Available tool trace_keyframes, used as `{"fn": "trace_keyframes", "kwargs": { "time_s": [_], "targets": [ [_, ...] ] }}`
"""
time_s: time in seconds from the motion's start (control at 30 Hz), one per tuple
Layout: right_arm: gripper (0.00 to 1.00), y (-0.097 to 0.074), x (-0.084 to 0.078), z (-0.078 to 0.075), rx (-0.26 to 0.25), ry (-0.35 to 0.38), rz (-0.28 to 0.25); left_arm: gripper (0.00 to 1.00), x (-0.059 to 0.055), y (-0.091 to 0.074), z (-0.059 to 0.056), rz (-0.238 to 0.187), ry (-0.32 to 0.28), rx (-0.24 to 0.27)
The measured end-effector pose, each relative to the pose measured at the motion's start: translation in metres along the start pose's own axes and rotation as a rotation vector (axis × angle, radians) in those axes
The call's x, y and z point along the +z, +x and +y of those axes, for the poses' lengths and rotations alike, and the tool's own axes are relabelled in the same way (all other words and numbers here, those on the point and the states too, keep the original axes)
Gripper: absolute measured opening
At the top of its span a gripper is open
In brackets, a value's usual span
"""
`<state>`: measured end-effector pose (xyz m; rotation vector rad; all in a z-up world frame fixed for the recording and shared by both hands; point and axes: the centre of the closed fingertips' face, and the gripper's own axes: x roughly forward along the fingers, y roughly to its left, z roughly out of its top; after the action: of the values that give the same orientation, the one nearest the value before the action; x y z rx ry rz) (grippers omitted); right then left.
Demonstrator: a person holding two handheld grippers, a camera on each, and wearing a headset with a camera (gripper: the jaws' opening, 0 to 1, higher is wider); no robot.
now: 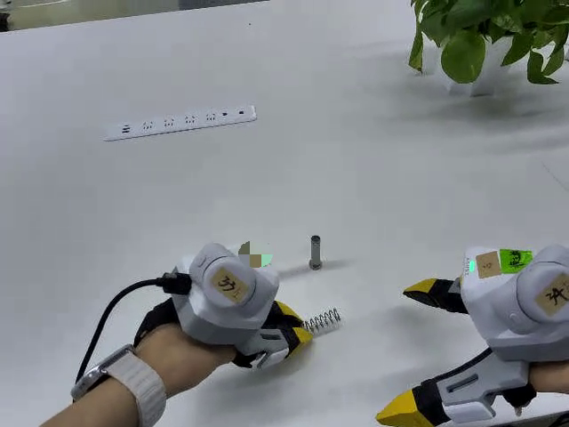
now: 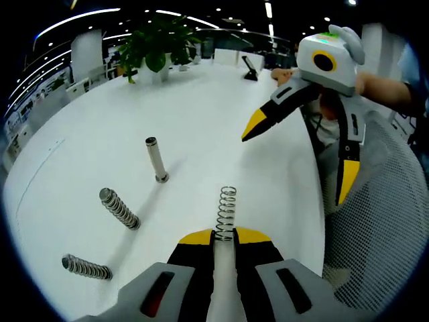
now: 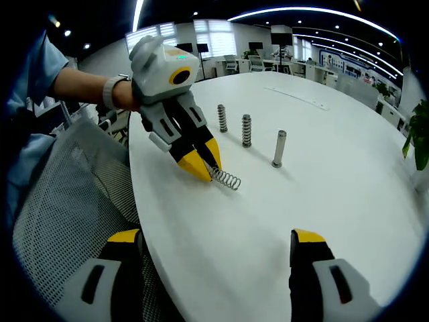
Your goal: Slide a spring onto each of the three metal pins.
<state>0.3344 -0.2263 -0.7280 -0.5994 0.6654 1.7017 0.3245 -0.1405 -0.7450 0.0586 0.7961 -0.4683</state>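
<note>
Left gripper view: left hand-held gripper [image 2: 224, 236] is pinching the spring [image 2: 226, 209] by one end | right hand-held gripper [image 3: 214, 236] is hanging wide open | bare pin [image 2: 155, 159] is standing nearby | risk: the spring is sticking out far, so it could miss or tip the pin.

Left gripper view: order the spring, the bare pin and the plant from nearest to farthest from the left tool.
1. The spring, gripped in the left tool, sticking straight out ahead.
2. The bare pin, standing upright ahead and to the left in this view.
3. The plant, far back at the upper left.
</note>
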Motion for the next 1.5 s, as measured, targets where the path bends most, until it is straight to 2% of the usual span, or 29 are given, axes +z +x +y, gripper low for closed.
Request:
{"fn": "trace_keyframes", "kwargs": {
  "time_s": [0.17, 0.43, 0.53, 0.6, 0.7, 0.93, 1.07, 1.23, 1.3, 1.4, 1.5],
  "targets": [
    [0.91, 0.009, 0.008, 0.010, 0.029, -0.015, 0.004, 0.10, -0.004, -0.018, 0.007, -0.062, -0.077, 0.041],
    [0.91, 0.021, 0.021, 0.022, 0.075, -0.060, 0.012, 0.10, -0.019, -0.047, 0.012, -0.108, -0.111, 0.087],
    [0.91, 0.027, 0.028, 0.027, 0.090, -0.075, 0.014, 0.10, -0.024, -0.058, 0.010, -0.126, -0.097, 0.093],
    [0.91, 0.030, 0.033, 0.031, 0.104, -0.084, 0.016, 0.10, -0.025, -0.063, 0.008, -0.152, -0.079, 0.067],
    [0.90, 0.034, 0.040, 0.037, 0.119, -0.096, 0.011, 0.10, -0.026, -0.069, 0.006, -0.166, -0.062, 0.060],
    [0.85, 0.039, 0.053, 0.050, 0.164, -0.116, -0.007, 0.10, -0.015, -0.079, -0.003, -0.213, -0.014, 0.023],
    [0.82, 0.038, 0.065, 0.052, 0.173, -0.117, -0.037, 0.10, -0.013, -0.080, -0.010, -0.216, 0.006, -0.006],
    [0.72, 0.037, 0.078, 0.055, 0.194, -0.104, -0.079, 0.10, -0.013, -0.080, -0.018, -0.220, 0.025, -0.036],
    [0.65, 0.037, 0.084, 0.056, 0.201, -0.111, -0.096, 0.10, -0.015, -0.079, -0.021, -0.216, 0.070, -0.042],
    [0.53, 0.037, 0.088, 0.056, 0.218, -0.118, -0.096, 0.10, -0.017, -0.077, -0.025, -0.209, 0.106, -0.055],
    [0.46, 0.038, 0.089, 0.055, 0.228, -0.138, -0.090, 0.10, -0.020, -0.077, -0.025, -0.208, 0.122, -0.067]
  ]
}}
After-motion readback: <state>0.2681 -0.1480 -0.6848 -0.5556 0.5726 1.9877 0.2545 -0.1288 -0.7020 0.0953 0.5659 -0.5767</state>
